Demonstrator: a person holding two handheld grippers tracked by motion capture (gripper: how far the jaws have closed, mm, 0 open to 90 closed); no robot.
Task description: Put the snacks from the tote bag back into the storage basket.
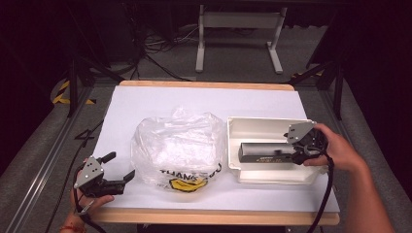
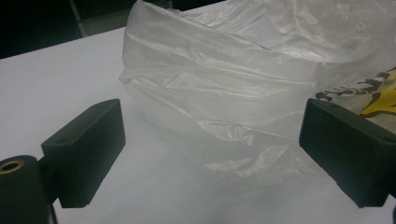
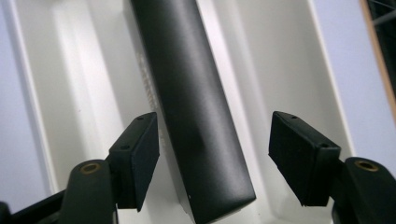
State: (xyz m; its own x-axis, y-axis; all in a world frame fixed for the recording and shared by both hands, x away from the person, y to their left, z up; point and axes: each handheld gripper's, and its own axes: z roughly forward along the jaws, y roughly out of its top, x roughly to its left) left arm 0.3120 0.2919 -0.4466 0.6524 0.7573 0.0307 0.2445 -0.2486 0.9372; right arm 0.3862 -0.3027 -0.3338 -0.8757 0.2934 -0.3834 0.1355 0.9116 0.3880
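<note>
A long black box (image 1: 262,152) lies in a white tray (image 1: 257,125) on the right of the table. My right gripper (image 1: 291,154) sits at the box's right end, open, its jaws on either side of the box (image 3: 196,107) without touching it. A crumpled clear plastic bag (image 1: 177,145) with a yellow print and "THANKS" lettering rests mid-table. My left gripper (image 1: 122,167) is open at the front left, a little short of the bag (image 2: 243,88), with nothing between its fingers (image 2: 86,151).
White paper (image 1: 145,102) covers the wooden table (image 1: 204,85). The tray's inner walls (image 3: 84,93) rise close on both sides of the box. Beyond the table stand a desk frame (image 1: 238,39) and cables on a grey floor.
</note>
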